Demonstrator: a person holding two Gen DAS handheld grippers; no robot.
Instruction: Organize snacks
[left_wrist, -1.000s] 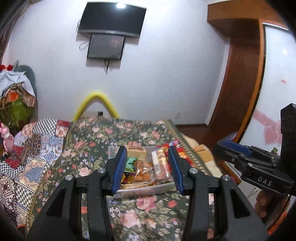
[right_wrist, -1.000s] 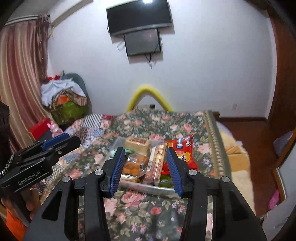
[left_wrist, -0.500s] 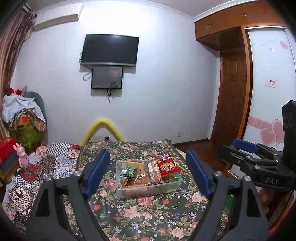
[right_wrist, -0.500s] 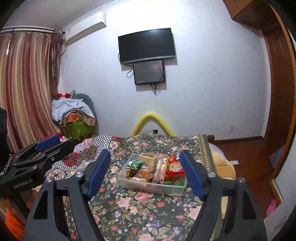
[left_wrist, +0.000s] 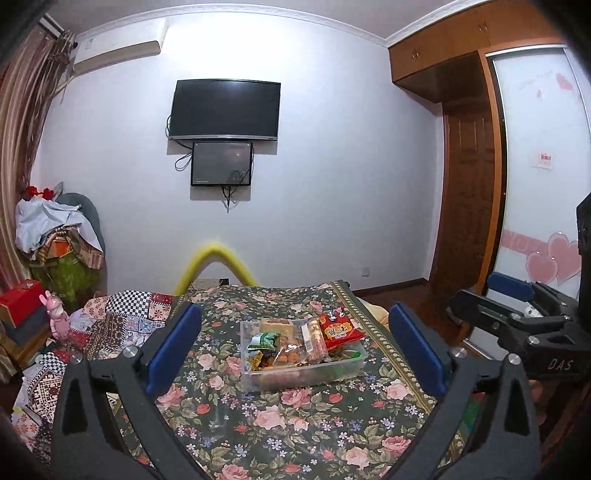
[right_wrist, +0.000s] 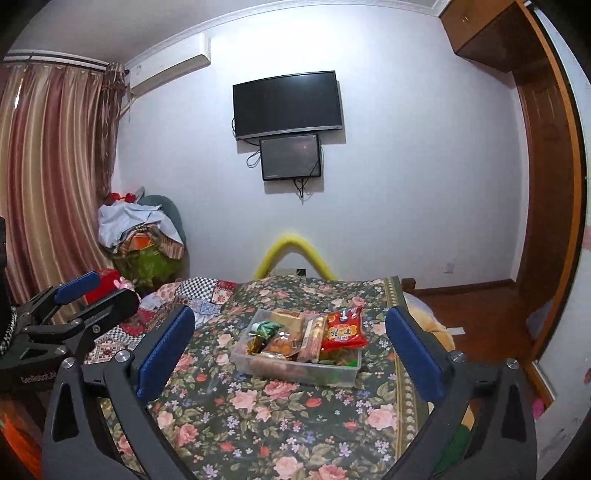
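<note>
A clear plastic box full of snacks sits on the floral cloth, ahead of both grippers. Among the snacks are a red packet, a green packet and a long biscuit pack. My left gripper hangs back from the box, its jaws opening wide with nothing between them. My right gripper is the same, jaws opening and empty. Each gripper shows at the edge of the other's view: the right gripper and the left gripper.
The floral cloth covers a bed, with a patchwork quilt on its left. A yellow arch stands at the far end. A clothes pile and curtain are on the left, a wooden wardrobe on the right.
Both grippers have drawn back from the box and lifted a little. Their jaws went from narrow, framing the box closely, to wide apart. The box has stayed in place.
</note>
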